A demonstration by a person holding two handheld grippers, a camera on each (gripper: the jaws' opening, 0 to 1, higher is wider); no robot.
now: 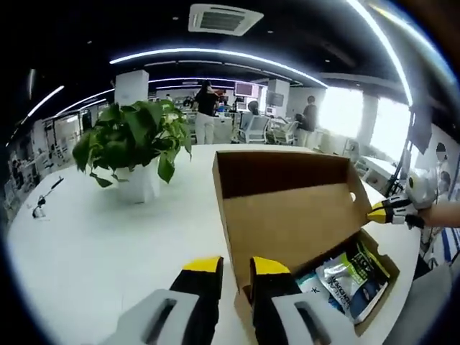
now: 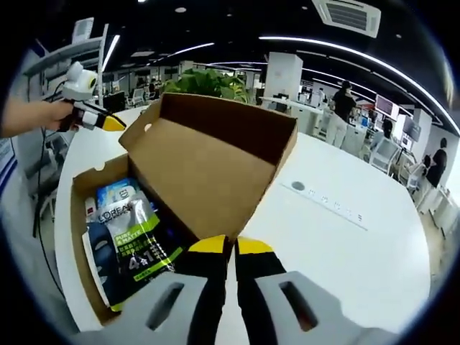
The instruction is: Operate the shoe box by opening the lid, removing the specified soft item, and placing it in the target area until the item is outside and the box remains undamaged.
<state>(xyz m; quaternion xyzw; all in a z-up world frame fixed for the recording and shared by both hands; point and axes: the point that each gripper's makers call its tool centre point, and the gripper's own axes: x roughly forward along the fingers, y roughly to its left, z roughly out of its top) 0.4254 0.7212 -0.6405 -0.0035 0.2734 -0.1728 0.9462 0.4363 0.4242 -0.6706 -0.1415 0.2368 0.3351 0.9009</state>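
White table (image 1: pixel 108 237) in open office; potted plant (image 1: pixel 136 147) behind shoe box (image 1: pixel 287 215), lid raised. Left gripper (image 1: pixel 235 267) slightly parted, right gripper (image 2: pixel 231 246) nearly closed; both empty beside box.

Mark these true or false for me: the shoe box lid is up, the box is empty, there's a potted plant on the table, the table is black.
1. The lid of the shoe box is raised. True.
2. The box is empty. False: printed packets lie inside.
3. A potted plant stands on the table. True.
4. The table is black. False: it is white.
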